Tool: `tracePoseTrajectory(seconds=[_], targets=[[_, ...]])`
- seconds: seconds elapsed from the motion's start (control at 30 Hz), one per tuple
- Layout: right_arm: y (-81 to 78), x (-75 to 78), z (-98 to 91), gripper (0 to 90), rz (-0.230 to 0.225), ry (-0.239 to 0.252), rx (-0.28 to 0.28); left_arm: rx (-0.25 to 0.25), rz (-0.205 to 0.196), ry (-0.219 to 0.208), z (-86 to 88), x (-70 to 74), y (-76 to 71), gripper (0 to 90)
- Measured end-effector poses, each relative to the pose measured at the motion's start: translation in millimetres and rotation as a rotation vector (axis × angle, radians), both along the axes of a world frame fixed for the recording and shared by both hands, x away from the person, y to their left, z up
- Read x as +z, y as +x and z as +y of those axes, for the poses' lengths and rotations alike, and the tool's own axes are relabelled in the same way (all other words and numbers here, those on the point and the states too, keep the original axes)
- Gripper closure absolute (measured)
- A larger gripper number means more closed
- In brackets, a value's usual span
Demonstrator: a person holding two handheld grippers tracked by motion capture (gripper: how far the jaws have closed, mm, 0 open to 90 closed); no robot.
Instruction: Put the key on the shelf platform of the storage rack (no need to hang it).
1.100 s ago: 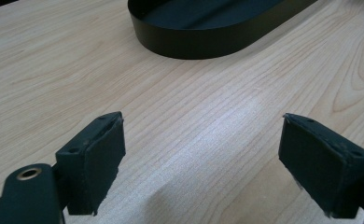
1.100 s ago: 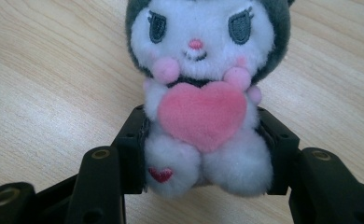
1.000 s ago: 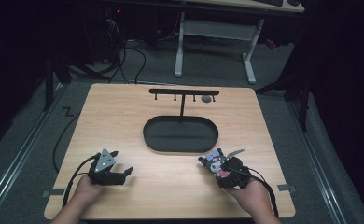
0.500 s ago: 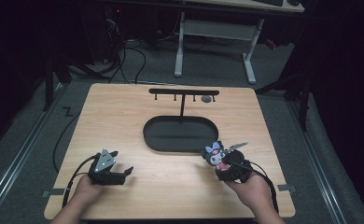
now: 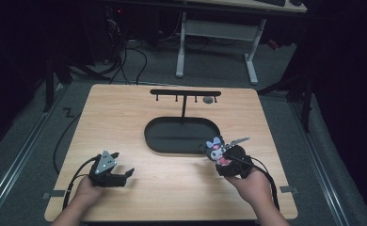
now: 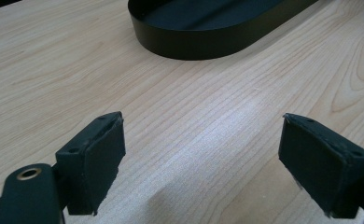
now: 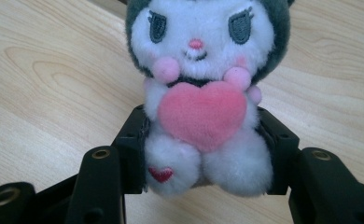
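Low and right of centre in the high view, a plush toy [image 5: 215, 149] is clamped at its lower body by the right gripper [image 5: 225, 159], above the worktop [image 5: 125, 113]. Judged light, soft and squashy, it is best held round the torso. The left gripper [image 6: 203, 154] is spread, empty.

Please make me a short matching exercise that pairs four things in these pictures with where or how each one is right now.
Things:
1. plush toy
2. left gripper
3. black oval tray
4. black rack

States:
A. jaws wide apart, nothing between them
B. stands upright behind the tray
C. clamped in the right gripper
D. lies on the wooden table, nothing in it

Pairs: 1-C, 2-A, 3-D, 4-B
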State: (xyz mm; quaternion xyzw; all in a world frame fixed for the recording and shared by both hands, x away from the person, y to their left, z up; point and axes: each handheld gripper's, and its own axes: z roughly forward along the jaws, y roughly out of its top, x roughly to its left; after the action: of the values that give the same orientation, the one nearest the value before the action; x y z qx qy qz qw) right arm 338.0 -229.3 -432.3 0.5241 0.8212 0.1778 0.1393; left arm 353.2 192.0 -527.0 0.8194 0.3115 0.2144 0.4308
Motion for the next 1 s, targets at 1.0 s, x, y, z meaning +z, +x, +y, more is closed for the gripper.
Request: tracePoseTrajectory(seconds=[1.0], targets=[[48.1,8.5,27.0,47.3,-0.022,-0.007,0.008,0.0,0.001,-0.005,0.7,0.2,-0.1,15.4]])
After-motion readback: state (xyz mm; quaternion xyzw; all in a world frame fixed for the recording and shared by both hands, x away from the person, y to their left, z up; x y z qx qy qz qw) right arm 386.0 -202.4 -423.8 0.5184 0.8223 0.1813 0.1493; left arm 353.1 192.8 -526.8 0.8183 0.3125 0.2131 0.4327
